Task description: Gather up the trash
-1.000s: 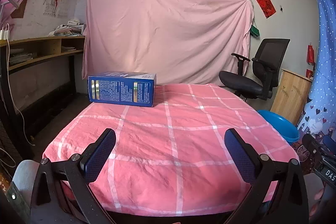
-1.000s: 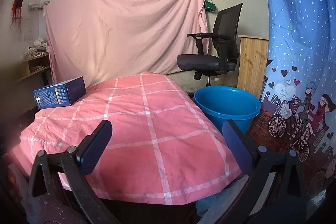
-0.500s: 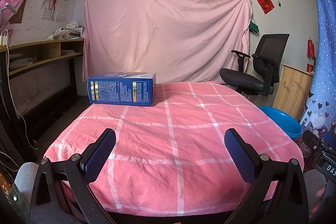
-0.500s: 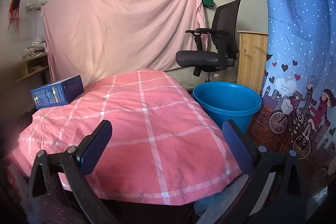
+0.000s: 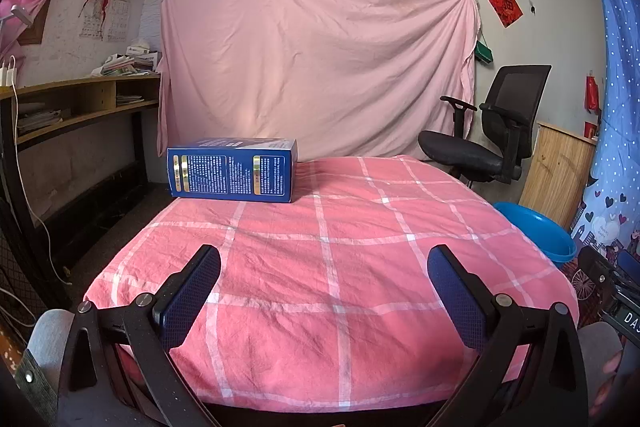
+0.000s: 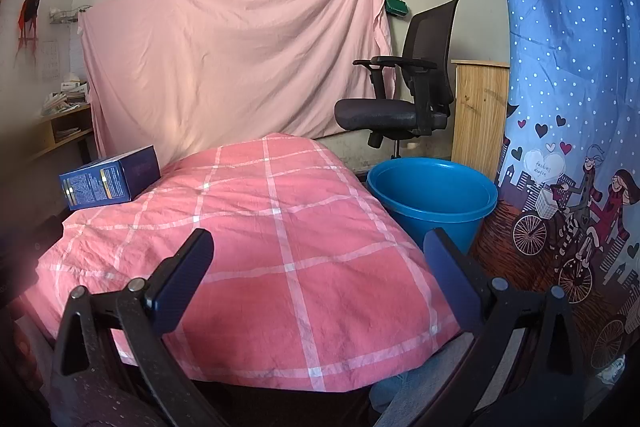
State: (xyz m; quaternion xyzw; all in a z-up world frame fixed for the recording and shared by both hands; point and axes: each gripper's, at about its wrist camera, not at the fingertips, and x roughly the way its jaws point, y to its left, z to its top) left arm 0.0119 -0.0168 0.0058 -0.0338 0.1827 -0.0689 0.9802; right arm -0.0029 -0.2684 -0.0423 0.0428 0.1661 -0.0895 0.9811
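Observation:
A dark blue cardboard box [image 5: 232,171] lies on its side at the far left of a table covered with a pink checked cloth [image 5: 332,267]; the right wrist view shows the box [image 6: 108,179] at the cloth's [image 6: 288,235] far left corner. A blue plastic bucket [image 6: 432,195] stands on the floor right of the table; only its rim [image 5: 536,231] shows in the left wrist view. My left gripper [image 5: 324,259] hovers open over the near edge of the cloth, nothing between its fingers. My right gripper [image 6: 318,243] is open too, near the table's front right corner.
A black office chair [image 5: 484,139] stands behind the table at the right, beside a wooden cabinet [image 6: 476,107]. A pink sheet [image 5: 312,67] hangs on the back wall. Wooden shelves [image 5: 72,107] run along the left. A blue patterned curtain [image 6: 568,107] hangs at the right.
Both views have tilted slightly, so the table and bucket sit a little lower in frame. The box has not moved and both grippers remain open.

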